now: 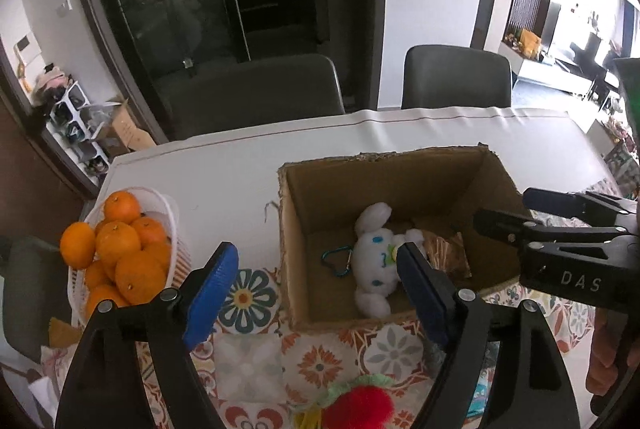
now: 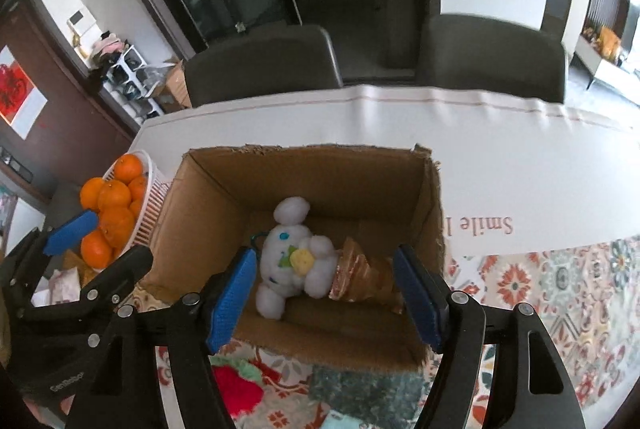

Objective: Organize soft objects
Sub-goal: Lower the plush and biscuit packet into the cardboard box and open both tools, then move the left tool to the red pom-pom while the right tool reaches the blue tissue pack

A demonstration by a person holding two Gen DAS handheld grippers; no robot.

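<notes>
White plush (image 2: 294,261) inside cardboard box (image 2: 320,165)

Two hand-held tongs share one build: the left tongs (image 1: 316,289) and right tongs (image 2: 324,293) have matte black plastic arms, silver round screws at the joints and blue textured pads (image 1: 212,293). White lettering "DAS" marks the right tongs' black body at three o'clock.

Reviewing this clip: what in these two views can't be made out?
- Red plush: cut off by the bottom edge, left wrist view.
- Brown item in the cardboard box: identity unclear, right wrist view.
- Table print: cut off by the patterned cloth.
</notes>
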